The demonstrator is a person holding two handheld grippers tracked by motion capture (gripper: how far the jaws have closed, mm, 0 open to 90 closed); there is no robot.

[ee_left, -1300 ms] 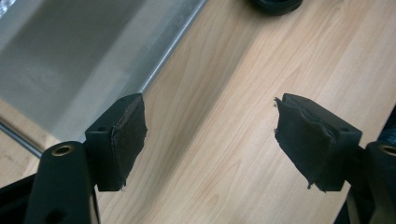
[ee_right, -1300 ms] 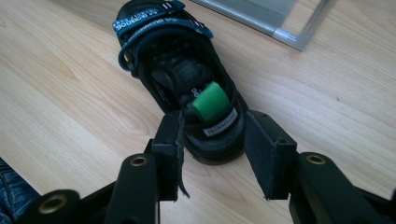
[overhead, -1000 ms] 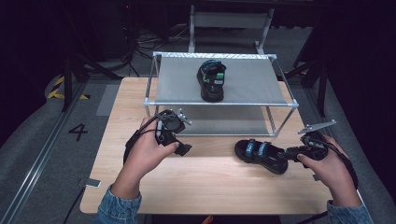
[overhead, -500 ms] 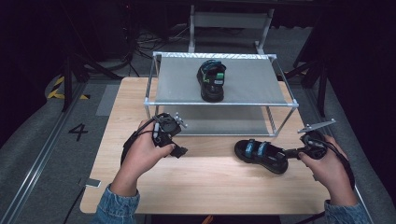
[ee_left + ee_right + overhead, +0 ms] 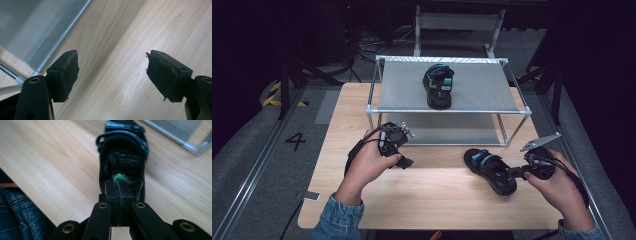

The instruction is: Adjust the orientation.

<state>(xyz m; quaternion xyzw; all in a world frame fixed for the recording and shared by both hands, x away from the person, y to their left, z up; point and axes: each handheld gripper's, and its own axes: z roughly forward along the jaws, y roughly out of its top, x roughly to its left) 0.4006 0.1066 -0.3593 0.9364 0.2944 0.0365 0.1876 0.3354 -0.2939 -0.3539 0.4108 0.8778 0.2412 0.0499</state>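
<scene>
High view: the wooden surface (image 5: 437, 200) carries a two-tier metal rack (image 5: 447, 111) at its far edge, one sandal (image 5: 439, 86) resting on the top shelf. The second sandal (image 5: 490, 170) lies near the surface's right edge, and the right gripper (image 5: 118, 183) has just closed its jaws tight on the green heel loop (image 5: 119, 176). The left gripper (image 5: 111, 72) hangs wide open, holding nothing. Judged step: grasp made; next, lift toward the rack. The rack's lower shelf is partly hidden.
</scene>
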